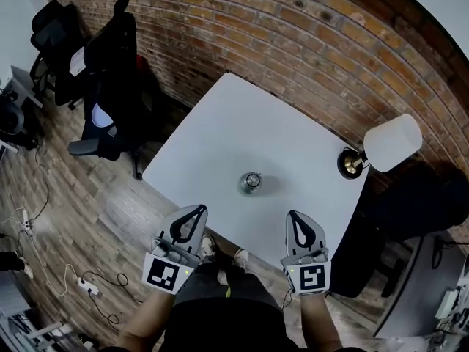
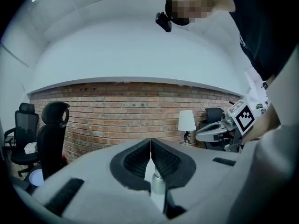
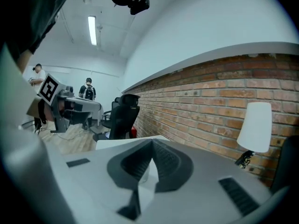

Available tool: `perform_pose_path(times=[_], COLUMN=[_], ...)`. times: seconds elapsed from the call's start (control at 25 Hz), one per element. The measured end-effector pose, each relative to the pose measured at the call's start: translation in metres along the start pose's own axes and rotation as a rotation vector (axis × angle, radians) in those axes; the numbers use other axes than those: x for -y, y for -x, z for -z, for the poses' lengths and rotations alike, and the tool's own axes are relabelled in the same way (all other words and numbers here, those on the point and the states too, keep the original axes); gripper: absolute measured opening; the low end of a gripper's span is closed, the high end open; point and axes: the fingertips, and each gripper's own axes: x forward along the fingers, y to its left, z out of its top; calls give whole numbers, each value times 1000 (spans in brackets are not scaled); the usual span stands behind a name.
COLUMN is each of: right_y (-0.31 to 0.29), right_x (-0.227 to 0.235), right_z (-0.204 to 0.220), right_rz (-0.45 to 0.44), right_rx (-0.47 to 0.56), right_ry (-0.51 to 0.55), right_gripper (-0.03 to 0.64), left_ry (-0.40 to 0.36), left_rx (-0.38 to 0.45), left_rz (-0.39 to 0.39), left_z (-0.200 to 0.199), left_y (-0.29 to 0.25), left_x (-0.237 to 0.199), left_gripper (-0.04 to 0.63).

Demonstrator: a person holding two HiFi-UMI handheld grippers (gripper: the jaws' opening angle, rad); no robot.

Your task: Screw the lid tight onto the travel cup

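- Holding left gripper (image 1: 201, 209) over near edge of counter (image 1: 242, 116), fingers pressed together, pinching nothing.
- Holding right gripper (image 1: 294, 215) at same edge, well apart from left, fingers also pressed together, empty.
- Pointing both about level toward brick wall (image 1: 308, 42).
- Standing upright on counter ahead of both tips, roughly midway between them, touching neither: cup (image 1: 251, 182).
- Looking steel-coloured with a round top from above; can't tell lid from cup body.
- Peeking through the slit under the pressed fingers in left gripper view, close to centre.
- Sitting at counter's far right corner by the wall: lamp (image 1: 392, 143), white shade, dark base.
- Parked left of counter along the wall: black chairs (image 1: 110, 57), on wood floor (image 1: 88, 218).
- Lying on floor at lower left of head view: power strip (image 1: 86, 286) with cables.
- Showing in each gripper view: the other gripper with its marker cube.
- Standing far back in right gripper view: two people (image 3: 88, 90), too small for detail.
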Motion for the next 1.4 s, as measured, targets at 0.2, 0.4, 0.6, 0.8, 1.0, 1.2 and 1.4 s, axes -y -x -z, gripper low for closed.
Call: perform_pose_path(times=[0.2, 0.4, 0.6, 0.8, 1.0, 1.2, 1.4], right_y=[-26, -48, -73, -93, -112, -130, -144], right_x=[-12, -19, -24, -33, -44, -51, -51], right_z=[33, 73, 102, 121, 142, 153, 160], right_rz=[-59, -107, -143, -192, -238, -274, -291], right_rx=[-55, -99, -117, -120, -116, -97, -84], right_ry=[-21, -42, -43, -36, -43, -60, -54], right_gripper=[91, 150, 185, 211, 236, 279, 302], left_ry=[-1, -22, -26, -21, -22, -10, -23], left_rx=[-37, -76, -96, -118, -120, -129, -103], left_rz=[25, 45, 54, 66, 74, 89, 130], left_z=[21, 45, 66, 88, 107, 123, 128], left_y=[-19, -41, -56, -69, -82, -93, -107], left_x=[2, 6, 6, 6, 2, -1, 5], left_gripper=[26, 26, 26, 26, 26, 28, 28])
